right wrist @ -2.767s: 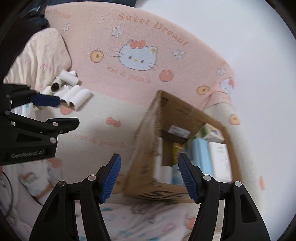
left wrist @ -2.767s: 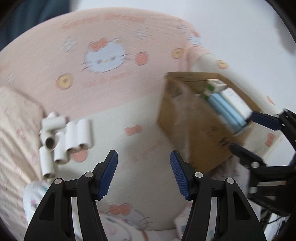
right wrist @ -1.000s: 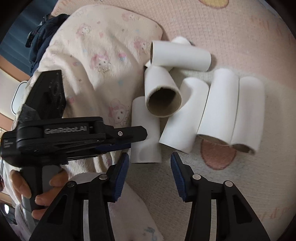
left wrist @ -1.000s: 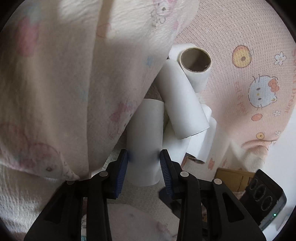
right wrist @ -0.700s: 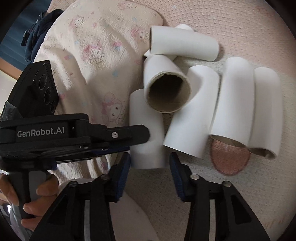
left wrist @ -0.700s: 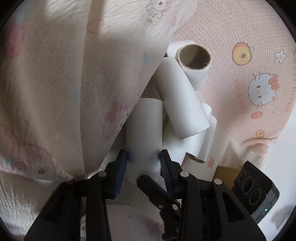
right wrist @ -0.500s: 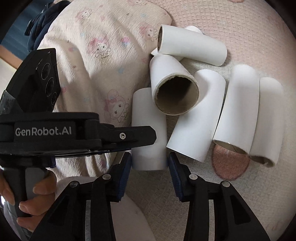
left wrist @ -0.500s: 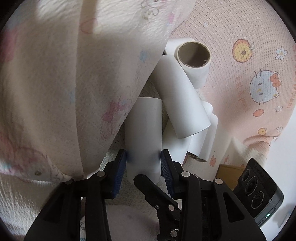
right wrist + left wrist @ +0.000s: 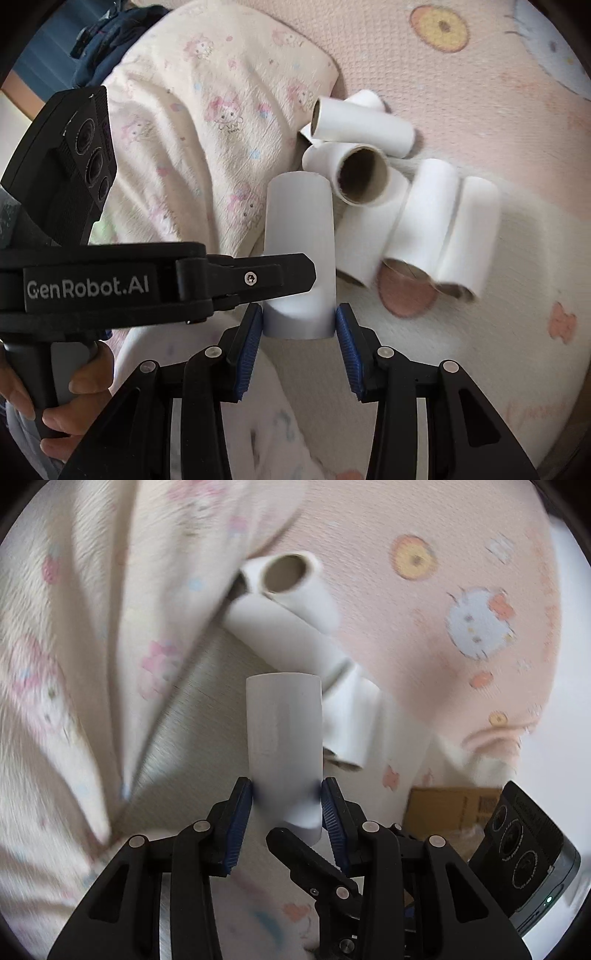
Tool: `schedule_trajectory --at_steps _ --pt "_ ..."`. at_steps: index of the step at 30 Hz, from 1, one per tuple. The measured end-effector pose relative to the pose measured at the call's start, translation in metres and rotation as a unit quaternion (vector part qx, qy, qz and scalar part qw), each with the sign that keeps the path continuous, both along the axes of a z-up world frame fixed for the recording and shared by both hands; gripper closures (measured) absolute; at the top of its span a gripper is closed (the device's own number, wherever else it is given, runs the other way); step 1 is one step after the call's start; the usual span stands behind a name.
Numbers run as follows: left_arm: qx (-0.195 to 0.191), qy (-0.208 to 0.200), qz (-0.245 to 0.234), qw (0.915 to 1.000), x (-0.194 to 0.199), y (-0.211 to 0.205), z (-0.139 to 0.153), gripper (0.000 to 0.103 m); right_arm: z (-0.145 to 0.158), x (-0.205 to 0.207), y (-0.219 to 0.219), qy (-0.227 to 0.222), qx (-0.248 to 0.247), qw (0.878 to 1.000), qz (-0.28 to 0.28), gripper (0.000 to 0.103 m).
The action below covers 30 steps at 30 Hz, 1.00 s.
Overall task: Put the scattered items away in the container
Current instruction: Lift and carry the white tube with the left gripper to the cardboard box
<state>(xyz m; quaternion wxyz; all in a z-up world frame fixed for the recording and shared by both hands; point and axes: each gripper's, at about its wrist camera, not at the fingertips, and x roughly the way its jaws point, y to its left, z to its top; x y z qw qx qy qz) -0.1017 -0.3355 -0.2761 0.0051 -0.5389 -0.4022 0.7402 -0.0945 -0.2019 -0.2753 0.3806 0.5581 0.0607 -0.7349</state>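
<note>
At lower centre, the left hand-held gripper (image 9: 286, 805) and right hand-held gripper (image 9: 299, 328) both pinch one plain white cardboard tube (image 9: 300, 254). Beyond it, a pile of tubes (image 9: 417, 218) lies on the bed (image 9: 480, 332); the cardboard box (image 9: 447, 806) sits lower right.

Your bed's pink cartoon-print sheet (image 9: 480, 92) carried a heap of white cardboard tubes (image 9: 424, 218), a floral pillow (image 9: 221, 110) beside them.

Left claw (image 9: 284, 805) is clamped on a tube (image 9: 283, 734); right claw (image 9: 298, 332) pads touch the same tube, crossing from 4 o'clock.
</note>
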Motion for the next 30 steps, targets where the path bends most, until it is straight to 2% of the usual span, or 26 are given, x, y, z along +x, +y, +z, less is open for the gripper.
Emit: schedule_trajectory --at_steps 2,4,9,16,22,30 --pt "-0.022 0.011 -0.014 0.9996 0.004 0.017 0.013 0.062 0.008 0.001 0.02 0.001 -0.009 1.0 -0.012 0.064" --pt "-0.027 0.015 -0.021 0.9993 0.003 0.039 0.017 0.062 0.016 -0.001 0.04 0.002 -0.013 1.0 -0.027 0.064" --pt "0.009 0.016 -0.046 0.9988 -0.002 0.08 0.016 0.062 0.027 -0.004 0.099 0.007 -0.007 0.998 -0.069 0.064" --pt "-0.004 0.032 -0.108 0.9936 -0.006 0.133 0.022 0.062 0.028 -0.009 0.151 0.003 0.001 0.993 -0.117 0.064" --pt "-0.005 0.008 -0.154 0.988 -0.015 0.174 0.002 0.061 0.005 -0.012 0.185 -0.034 0.012 0.987 -0.159 0.064" --pt "0.004 -0.043 -0.176 0.9834 -0.02 0.199 -0.043 0.061 -0.038 -0.015 0.2 -0.09 0.042 0.978 -0.181 0.064"
